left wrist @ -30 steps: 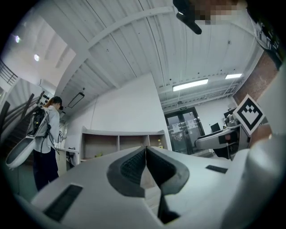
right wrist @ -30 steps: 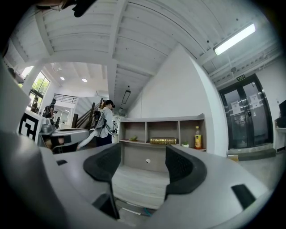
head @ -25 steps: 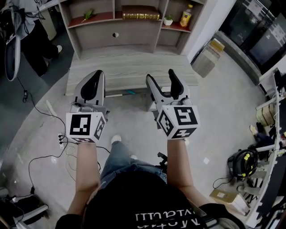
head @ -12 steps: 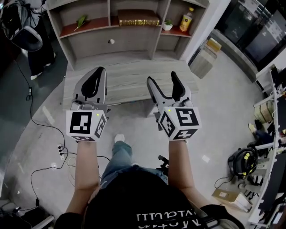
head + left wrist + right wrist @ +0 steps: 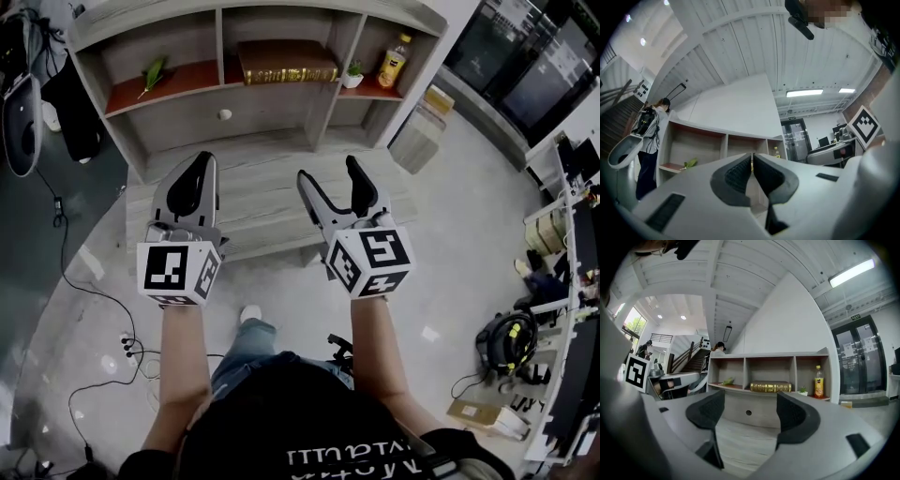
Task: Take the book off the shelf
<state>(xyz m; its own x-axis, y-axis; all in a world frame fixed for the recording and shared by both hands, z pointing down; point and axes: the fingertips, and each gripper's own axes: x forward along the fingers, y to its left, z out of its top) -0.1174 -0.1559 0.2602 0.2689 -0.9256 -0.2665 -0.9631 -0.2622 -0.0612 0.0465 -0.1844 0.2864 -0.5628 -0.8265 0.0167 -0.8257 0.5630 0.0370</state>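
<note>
A brown book with gilt lettering [image 5: 286, 62] [image 5: 770, 387] lies flat in the middle compartment of the grey shelf unit [image 5: 328, 98]. Both grippers hover over the wooden desk [image 5: 258, 192] in front of the shelf, well short of the book. My left gripper [image 5: 199, 174] [image 5: 752, 161] has its jaws pressed together with nothing between them. My right gripper [image 5: 330, 180] [image 5: 750, 411] stands wide open and empty, its jaws having just been opening, and it points level at the shelf with the book framed between its pads.
A green leaf [image 5: 153, 72] lies in the left compartment. A small potted plant [image 5: 353, 73] and a yellow bottle [image 5: 393, 61] stand in the right one. A person [image 5: 647, 140] stands left of the shelf. Cables [image 5: 89, 300] trail on the floor; a box [image 5: 417, 127] sits right of the desk.
Both grippers have moved forward toward the shelf, which now sits closer and larger in the head view. The left stays shut, the right open.
</note>
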